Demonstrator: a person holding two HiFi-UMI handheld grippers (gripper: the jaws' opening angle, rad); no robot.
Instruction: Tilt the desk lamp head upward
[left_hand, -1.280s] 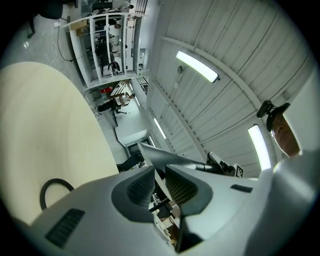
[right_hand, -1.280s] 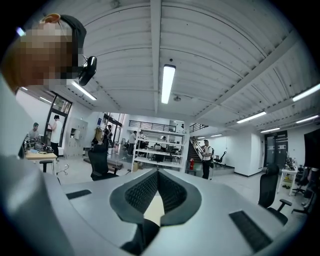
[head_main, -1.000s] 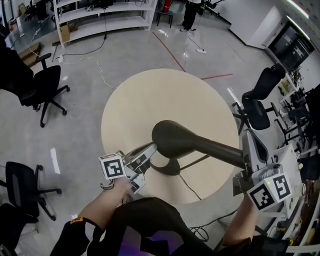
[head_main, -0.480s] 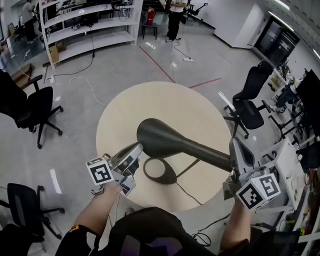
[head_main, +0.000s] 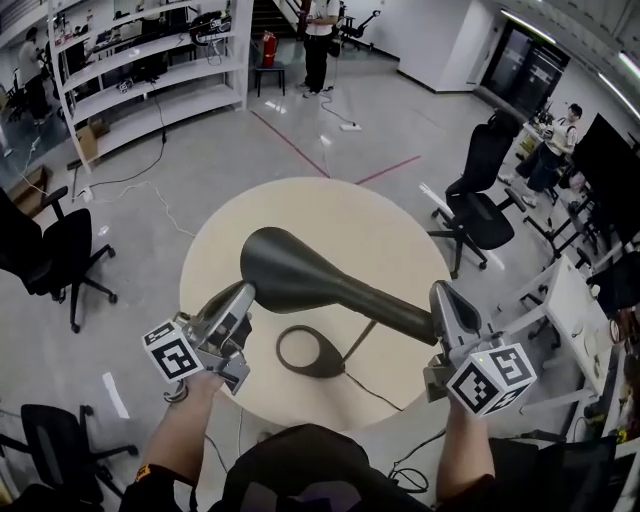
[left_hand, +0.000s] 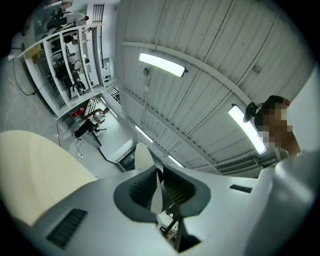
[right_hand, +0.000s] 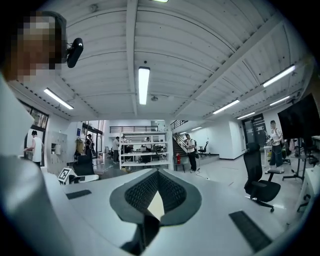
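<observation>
Pushing up under dark cone-shaped lamp head (head_main: 290, 270) w/ left gripper (head_main: 243, 293) seems the step; go slow, brace dark stem (head_main: 400, 305) w/ right gripper (head_main: 441, 292). Both jaws pressed together, empty.

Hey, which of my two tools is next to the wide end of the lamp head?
The left tool: it sits beside the wide, flared end of the dark lamp head. The right tool is at the opposite, narrow end.

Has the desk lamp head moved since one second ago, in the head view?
Yes. The desk lamp head now stands clear of the lamp base, up and to its left; earlier it overlapped the base.
</observation>
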